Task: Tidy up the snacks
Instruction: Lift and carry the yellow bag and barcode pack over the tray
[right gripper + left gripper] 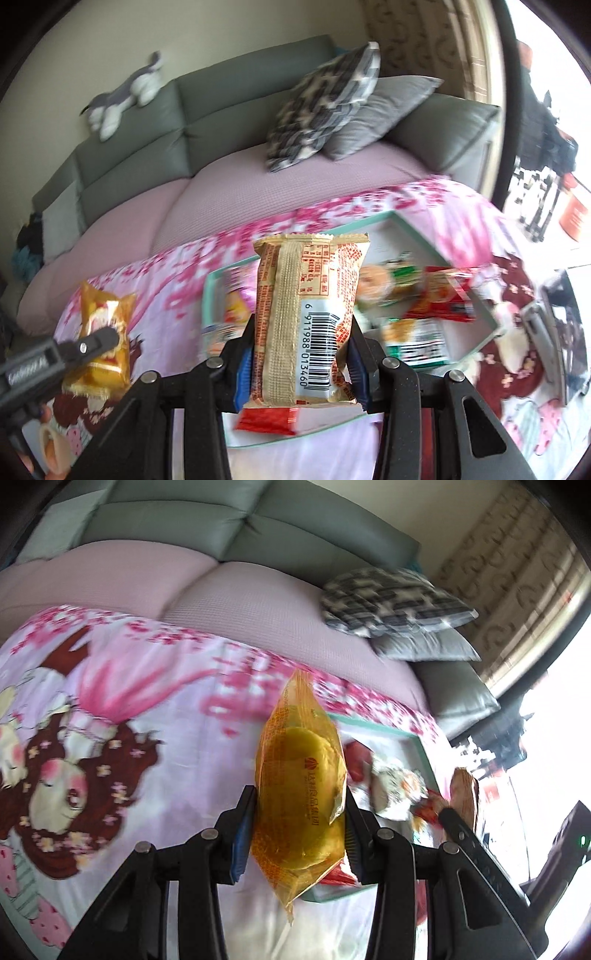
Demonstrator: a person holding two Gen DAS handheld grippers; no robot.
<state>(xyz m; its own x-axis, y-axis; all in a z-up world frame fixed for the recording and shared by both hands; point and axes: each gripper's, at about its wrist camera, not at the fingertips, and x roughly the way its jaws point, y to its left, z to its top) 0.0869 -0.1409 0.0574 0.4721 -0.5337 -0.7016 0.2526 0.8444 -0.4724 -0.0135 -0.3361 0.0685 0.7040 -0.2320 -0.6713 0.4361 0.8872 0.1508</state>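
Two snack packets are up in the air at once, one in each hand-held gripper. Our left hand-held gripper (300, 812) is clamped on a translucent yellow packet (301, 794), its pads pressing the packet's two sides while the wrapper stands upright between them with a round yellow cake showing through the film. Our right hand-held gripper (301, 354) is closed on a beige-and-red snack bar (306, 317), barcode side facing the camera, the bar upright with its crimped top edge pointing away from us.

Below both of them lies a cartoon-print cloth (122, 709) in pink and white, spread over what we cannot make out as bed or bench. On it, right of the yellow packet in the left wrist view, sits a shallow tray with a mint-green rim (218, 273). Inside the tray we see several loose wrapped snacks (436, 295) in red, green and white, blurred so that we cannot read them. A red-ended wrapper (267, 419) lies at the tray's near edge, just under the held bar.

Far beyond the cloth stands a grey-green sofa (229, 110) with a pink cover, a checked cushion (325, 107) leaning on a plain grey one at its right end, and a plush animal (122, 99) lying along the top of its back.
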